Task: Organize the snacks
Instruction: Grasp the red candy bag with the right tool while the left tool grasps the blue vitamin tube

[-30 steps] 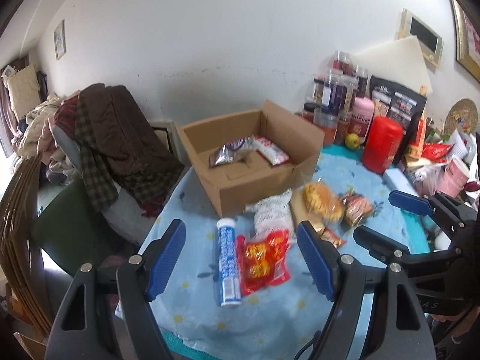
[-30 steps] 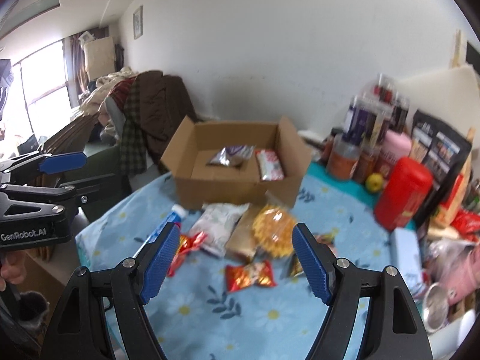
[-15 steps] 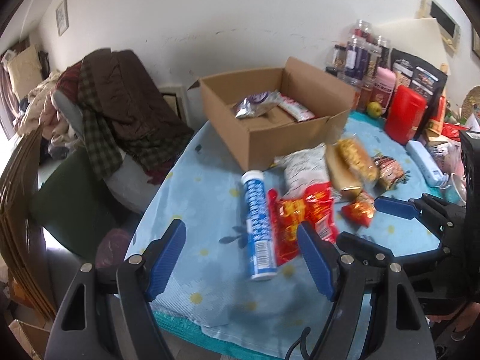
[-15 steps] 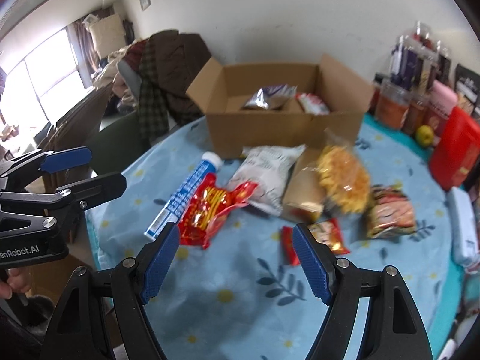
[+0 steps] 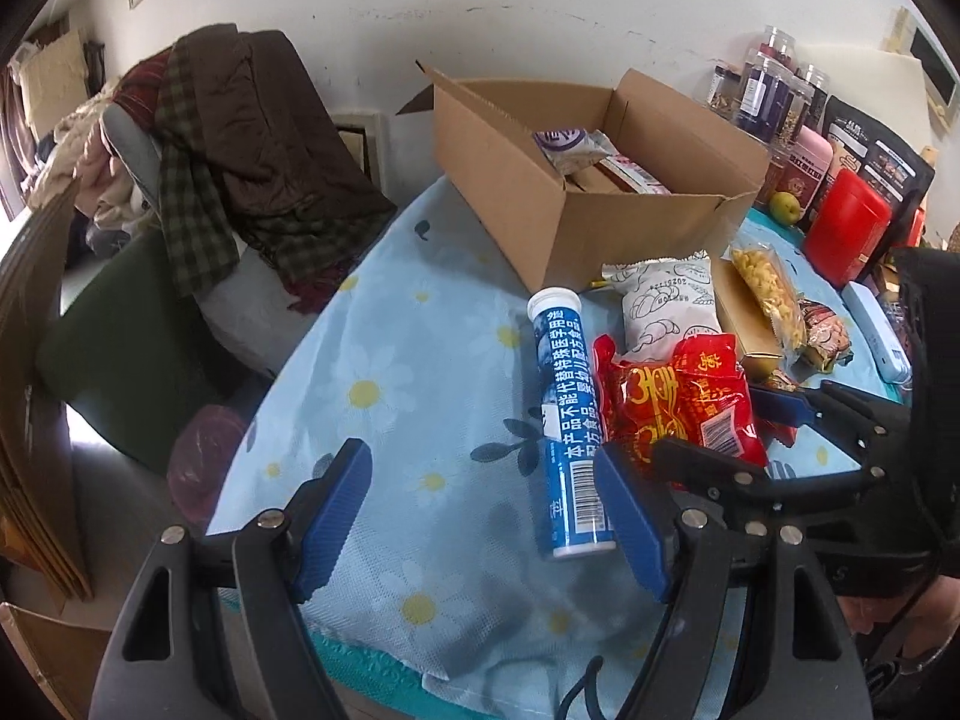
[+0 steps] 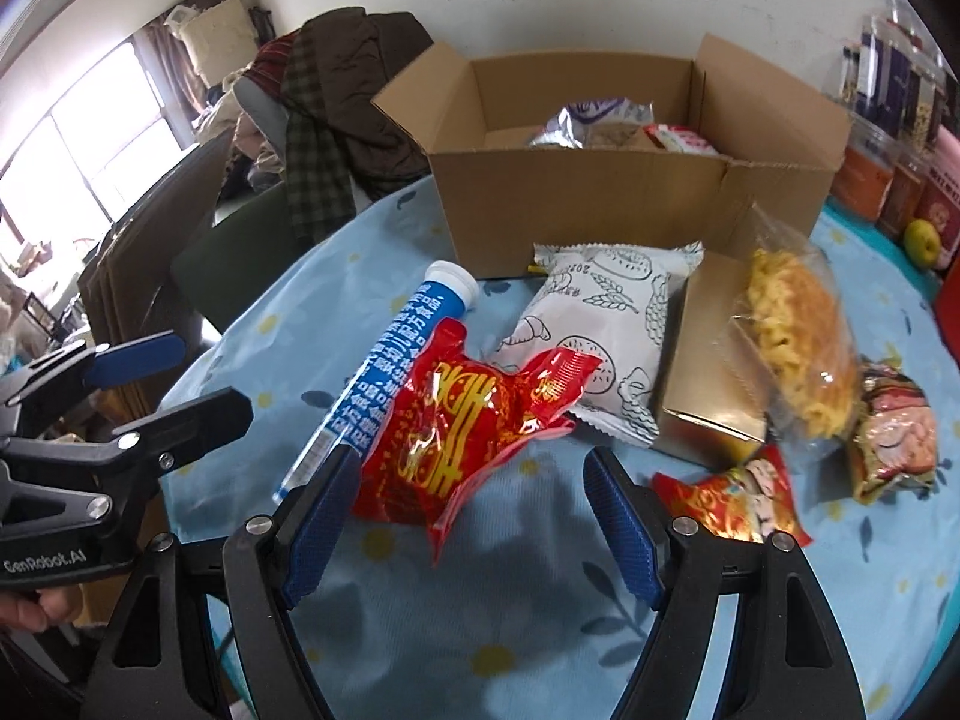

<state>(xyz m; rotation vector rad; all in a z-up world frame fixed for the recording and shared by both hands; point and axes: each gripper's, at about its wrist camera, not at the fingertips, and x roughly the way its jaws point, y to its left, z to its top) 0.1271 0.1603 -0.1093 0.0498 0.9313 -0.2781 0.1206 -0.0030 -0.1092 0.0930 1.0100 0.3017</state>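
Red and crinkled, the snack packet [image 6: 474,426] lies on the tabletop [image 6: 540,600] before the cardboard box [image 6: 600,204], touching the blue tube [image 6: 384,372]. My left hand-held gripper [image 5: 480,516] and right hand-held gripper [image 6: 468,528] both hover near it, jaws apart, holding nothing.

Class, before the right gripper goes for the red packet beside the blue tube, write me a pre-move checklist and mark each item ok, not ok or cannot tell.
1. Right gripper open and empty: ok.
2. Left gripper open and empty: ok.
3. Red packet lies between the right gripper's fingers: not ok, it sits just ahead of them.
4. Packet free of neighbours: not ok, it overlaps the blue tube and the white packet.
5. Box open with room left: ok, two packets inside.
6. Packet sealed: cannot tell.
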